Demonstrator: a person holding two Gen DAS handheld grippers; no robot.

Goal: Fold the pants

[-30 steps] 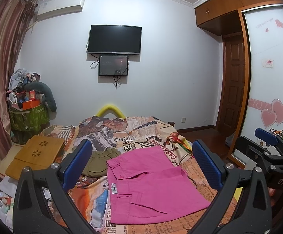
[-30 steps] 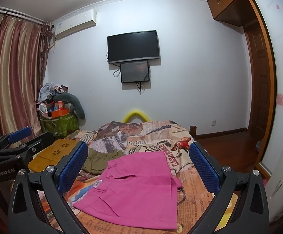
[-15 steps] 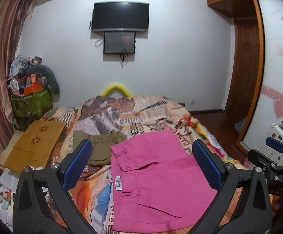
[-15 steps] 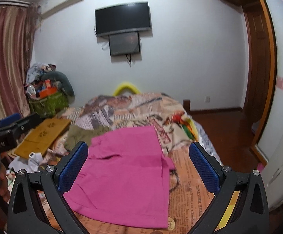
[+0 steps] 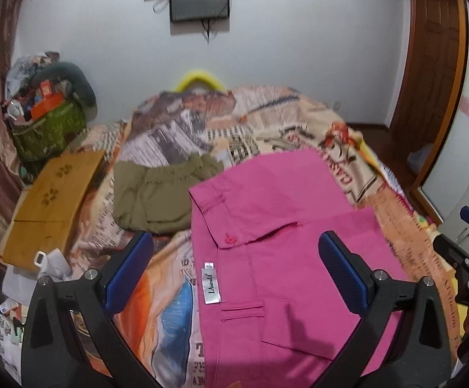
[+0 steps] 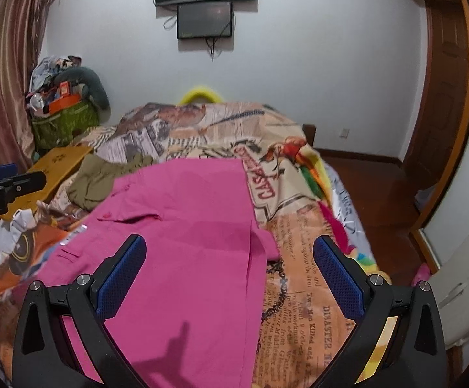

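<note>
Pants (image 5: 286,245), pink, are spread flat on bed (image 5: 347,148), waistband and white label toward the left side, one fold already laid across the upper part. Left gripper (image 5: 234,268) is held above the waistband area, fingers wide apart, nothing gripped. Right gripper (image 6: 229,270) is held above the pants' right portion, fingers likewise wide apart and empty. Olive garment (image 5: 157,197) is seen just beside the pants' far-left corner. Wooden board (image 5: 53,203) lies at the bed's left edge.
</note>
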